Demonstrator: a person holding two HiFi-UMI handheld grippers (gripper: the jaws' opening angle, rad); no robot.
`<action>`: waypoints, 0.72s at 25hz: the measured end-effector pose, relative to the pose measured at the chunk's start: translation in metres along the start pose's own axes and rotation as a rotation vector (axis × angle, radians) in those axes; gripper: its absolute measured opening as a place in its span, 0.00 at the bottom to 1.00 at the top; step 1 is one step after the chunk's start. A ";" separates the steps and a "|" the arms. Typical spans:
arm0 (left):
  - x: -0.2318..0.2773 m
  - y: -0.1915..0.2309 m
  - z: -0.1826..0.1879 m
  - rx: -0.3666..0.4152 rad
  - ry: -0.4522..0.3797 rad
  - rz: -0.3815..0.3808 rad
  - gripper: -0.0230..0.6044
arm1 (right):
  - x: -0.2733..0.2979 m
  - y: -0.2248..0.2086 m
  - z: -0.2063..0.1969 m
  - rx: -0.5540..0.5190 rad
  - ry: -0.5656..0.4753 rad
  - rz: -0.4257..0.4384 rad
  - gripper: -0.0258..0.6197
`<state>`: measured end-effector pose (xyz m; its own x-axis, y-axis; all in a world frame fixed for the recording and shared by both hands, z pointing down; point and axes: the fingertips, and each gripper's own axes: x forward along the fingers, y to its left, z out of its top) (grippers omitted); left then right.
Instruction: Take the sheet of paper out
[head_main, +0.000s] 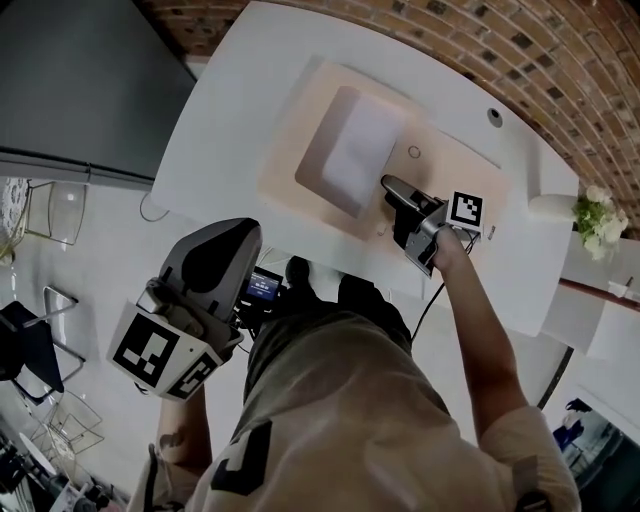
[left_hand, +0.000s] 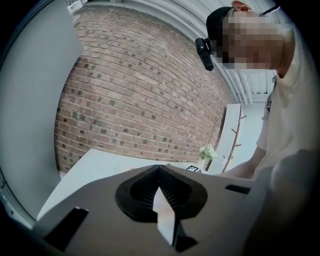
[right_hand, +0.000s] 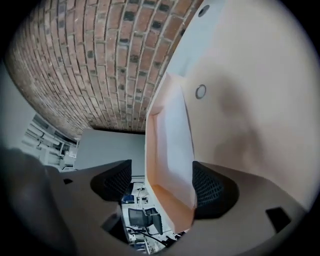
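A beige envelope lies flat on the white table. A white sheet of paper shows at its opened part. My right gripper reaches onto the envelope at the sheet's near right corner. In the right gripper view its jaws stand wide open around the raised beige edge and the paper; the pads do not press on it. My left gripper hangs off the table by the person's body. Its jaws meet at the tips, with nothing seen held between them.
A round clasp sits on the envelope beside the right gripper. The table has a small hole near the brick wall. White flowers stand at its right end. A grey cabinet and chairs are to the left.
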<state>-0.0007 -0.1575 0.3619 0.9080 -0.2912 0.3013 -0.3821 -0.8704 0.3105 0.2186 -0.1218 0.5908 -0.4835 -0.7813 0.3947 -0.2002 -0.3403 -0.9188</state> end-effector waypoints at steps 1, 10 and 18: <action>0.001 0.001 -0.001 -0.002 0.004 0.003 0.06 | 0.004 -0.004 0.000 -0.003 0.014 -0.013 0.61; 0.001 0.007 -0.008 -0.019 0.020 0.013 0.06 | 0.030 -0.014 0.006 -0.007 0.033 -0.043 0.61; 0.002 0.006 -0.016 -0.040 0.028 0.004 0.06 | 0.046 -0.005 0.019 -0.045 0.001 0.029 0.61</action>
<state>-0.0039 -0.1565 0.3791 0.9014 -0.2829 0.3278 -0.3931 -0.8522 0.3453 0.2131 -0.1660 0.6137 -0.4901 -0.7902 0.3679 -0.2243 -0.2935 -0.9293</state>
